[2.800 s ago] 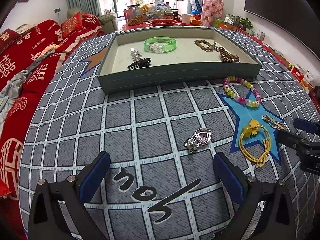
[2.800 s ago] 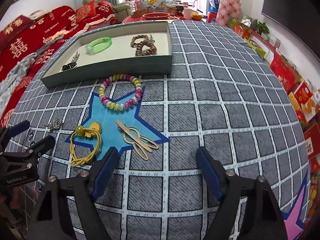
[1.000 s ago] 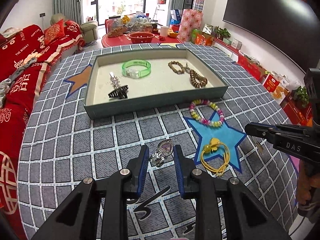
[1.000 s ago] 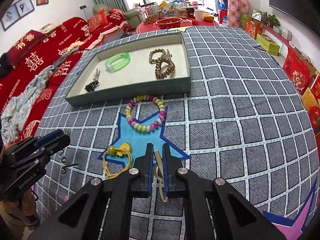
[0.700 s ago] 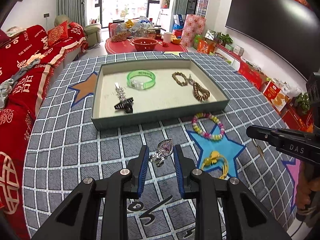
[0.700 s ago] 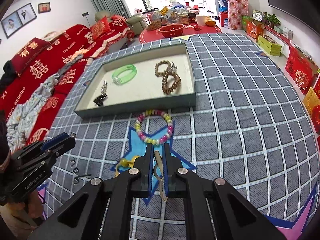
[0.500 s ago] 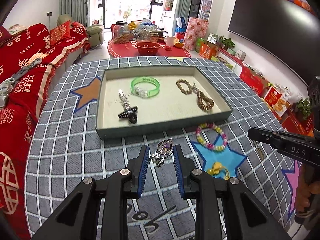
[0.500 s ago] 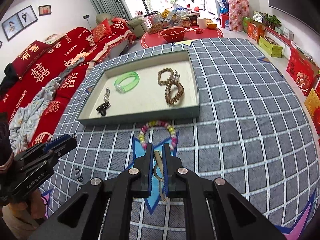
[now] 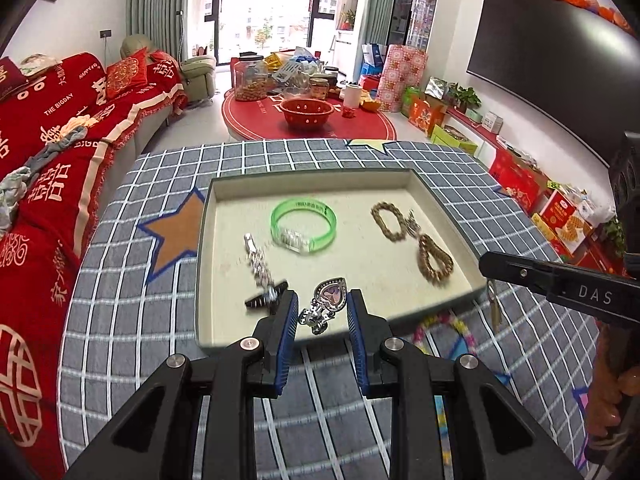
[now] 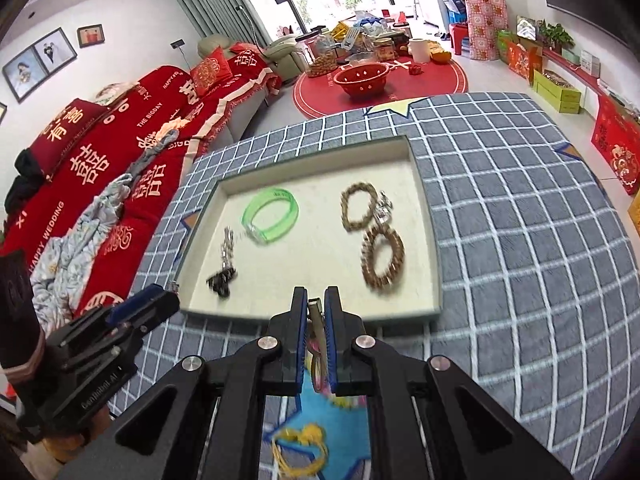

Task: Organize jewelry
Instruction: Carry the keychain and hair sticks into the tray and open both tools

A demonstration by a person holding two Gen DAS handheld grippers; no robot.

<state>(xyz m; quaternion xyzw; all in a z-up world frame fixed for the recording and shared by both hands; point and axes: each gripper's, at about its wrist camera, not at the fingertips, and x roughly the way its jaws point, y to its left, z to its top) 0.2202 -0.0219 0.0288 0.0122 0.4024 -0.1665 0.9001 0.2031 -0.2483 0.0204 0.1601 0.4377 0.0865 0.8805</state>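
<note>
My left gripper [image 9: 322, 308] is shut on a silver heart pendant [image 9: 327, 303] with a purple stone, held above the near edge of the shallow tray [image 9: 203, 240]. My right gripper [image 10: 316, 304] is shut on a slim gold hair clip [image 10: 317, 322], just short of the tray's front wall [image 10: 312, 316]. Inside the tray lie a green bangle [image 9: 303, 226], two brown bead bracelets [image 9: 434, 260], a silver chain [image 9: 256, 258] and a black hair clip [image 9: 266, 300]. A colourful bead bracelet [image 9: 444, 326] and a yellow cord tie [image 10: 298, 452] lie on the checked cloth.
The checked grey table [image 10: 520, 280] drops off at left toward a red sofa [image 9: 48, 152]. Beyond the far edge stands a low red round table [image 9: 308, 120] with jars and a red bowl. A hand [image 9: 612, 400] holds the right gripper's handle at the right.
Both grippers, earlier open over the pendant and the gold clip, have shut on them, lifted them off the cloth and carried them forward to the tray's near edge.
</note>
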